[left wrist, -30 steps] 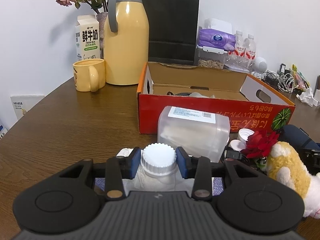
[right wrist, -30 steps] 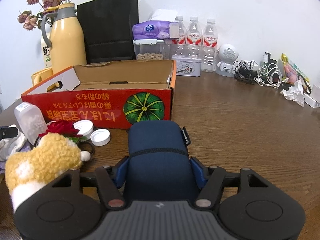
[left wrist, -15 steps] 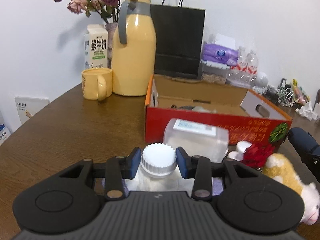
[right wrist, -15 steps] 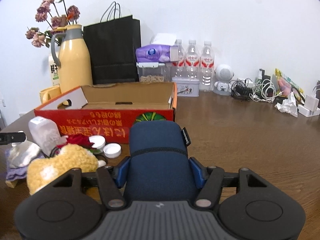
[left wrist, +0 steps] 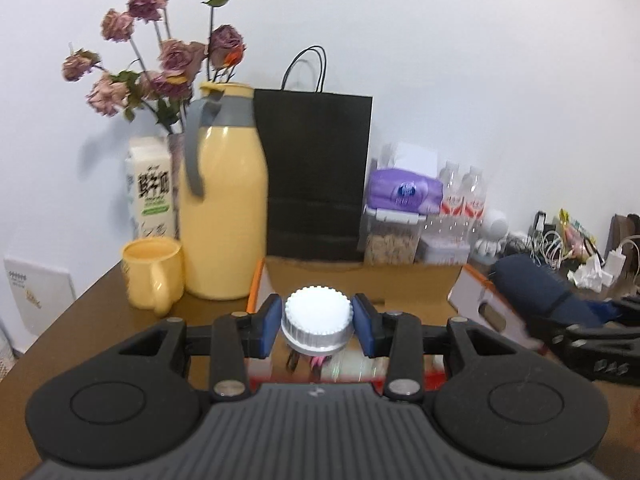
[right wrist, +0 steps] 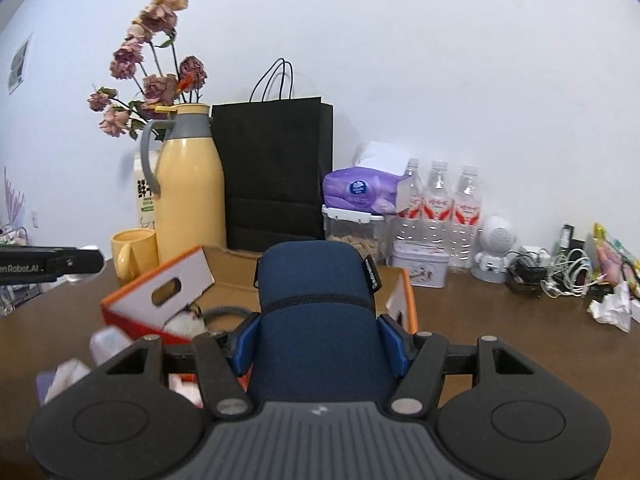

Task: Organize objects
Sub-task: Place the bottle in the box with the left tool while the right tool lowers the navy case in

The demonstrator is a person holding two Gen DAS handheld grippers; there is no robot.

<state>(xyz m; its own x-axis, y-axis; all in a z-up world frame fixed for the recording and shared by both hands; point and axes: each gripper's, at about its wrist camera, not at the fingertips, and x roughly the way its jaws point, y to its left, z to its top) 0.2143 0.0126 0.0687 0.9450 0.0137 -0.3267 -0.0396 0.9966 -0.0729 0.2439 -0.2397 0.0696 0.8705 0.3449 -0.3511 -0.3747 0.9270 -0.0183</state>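
Left wrist view: the left gripper [left wrist: 318,322] clamps a white-capped bottle [left wrist: 318,316] at the neck, held up in front of the open box [left wrist: 360,280] on the worktop [left wrist: 80,336]. To do this well, carry it level over the box rim and lower it before letting go. A second ago the bottle sat low on the worktop among clutter; it has since been lifted.

Right wrist view: the right gripper [right wrist: 320,344] grips a blue pouch [right wrist: 316,300], raised over the near edge of the box [right wrist: 160,292]. Earlier it rested on the worktop [right wrist: 520,320]; now it rides higher.
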